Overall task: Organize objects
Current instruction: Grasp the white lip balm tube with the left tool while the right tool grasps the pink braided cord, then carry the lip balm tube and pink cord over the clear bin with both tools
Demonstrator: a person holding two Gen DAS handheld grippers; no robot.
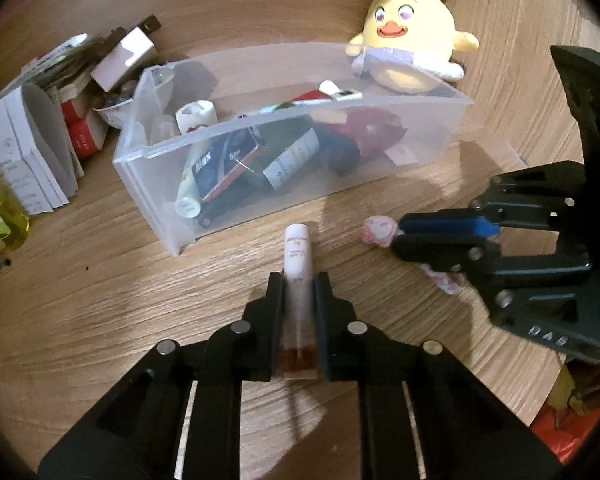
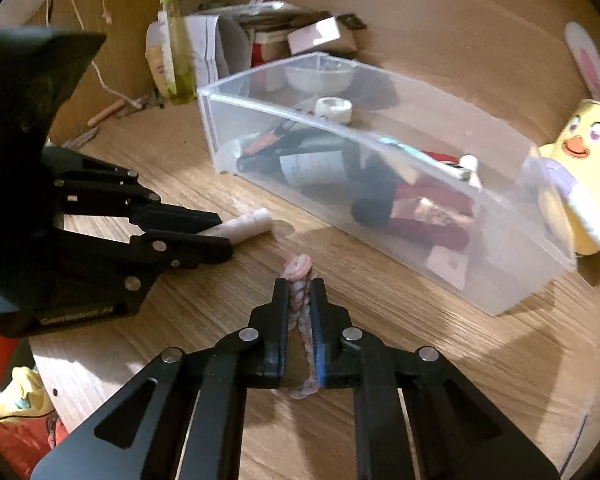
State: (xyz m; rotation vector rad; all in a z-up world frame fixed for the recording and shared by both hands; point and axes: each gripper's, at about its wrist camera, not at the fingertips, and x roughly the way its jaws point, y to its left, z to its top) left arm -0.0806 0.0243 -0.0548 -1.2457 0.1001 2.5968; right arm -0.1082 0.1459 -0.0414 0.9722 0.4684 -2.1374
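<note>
On the round light-wood table (image 1: 100, 288), the left gripper (image 1: 298, 280) is clenched on a slim white cylindrical tube with a reddish-brown end (image 1: 297, 256); its 2 black fingers (image 1: 274, 300) press the tube's sides, and the white tip sticks out past them toward the bin. Whether the tube rests on the wood or is raised cannot be told. The right gripper (image 2: 300, 286) grasps a braided pink-and-white cord with a small round doll-like head (image 2: 298, 266), the head poking out beyond the fingertips and the braid running back between the pads.

Just beyond both grippers stands a long clear plastic bin (image 1: 156, 160), already holding a dark bottle with a white label (image 2: 312, 166), a blue-and-white box marked "Max" (image 1: 224, 164), a white roll of tape (image 2: 334, 109) and red items. A yellow plush chick with bunny ears (image 1: 408, 40) sits against the bin's far side. Stacked papers, cartons and a yellow-green bottle (image 2: 176, 48) crowd the table edge beside the bin's end.
</note>
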